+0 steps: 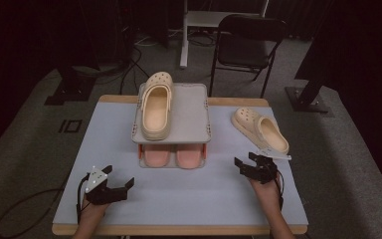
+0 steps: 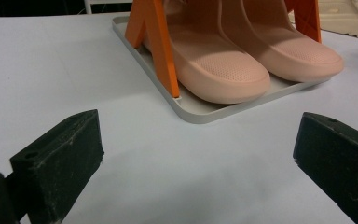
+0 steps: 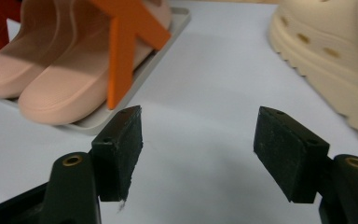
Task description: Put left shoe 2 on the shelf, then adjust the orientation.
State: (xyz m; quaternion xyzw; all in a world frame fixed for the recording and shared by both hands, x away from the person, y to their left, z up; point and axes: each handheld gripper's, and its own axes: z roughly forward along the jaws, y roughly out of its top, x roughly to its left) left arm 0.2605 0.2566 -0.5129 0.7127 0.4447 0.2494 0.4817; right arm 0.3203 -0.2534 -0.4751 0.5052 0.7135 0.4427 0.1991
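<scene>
clog (image 1: 260,130): right of rack (image 1: 199,134), light, springy foam | grip: heel-side wall judged best | right gripper (image 1: 249,164): jaws apart, empty | left gripper (image 1: 117,180): jaws apart, empty

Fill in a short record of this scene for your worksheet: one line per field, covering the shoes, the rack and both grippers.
Rack: grey two-level shoe rack with orange posts, at the table's far middle
Top shelf: one cream clog, on the left half; right half bare
Bottom shelf: pair of pink slippers, side by side
Loose shoe: second cream clog, on the table right of the rack
Left gripper: open, nothing between the jaws, near the front left
Right gripper: open, nothing between the jaws, just in front of the loose clog
</scene>
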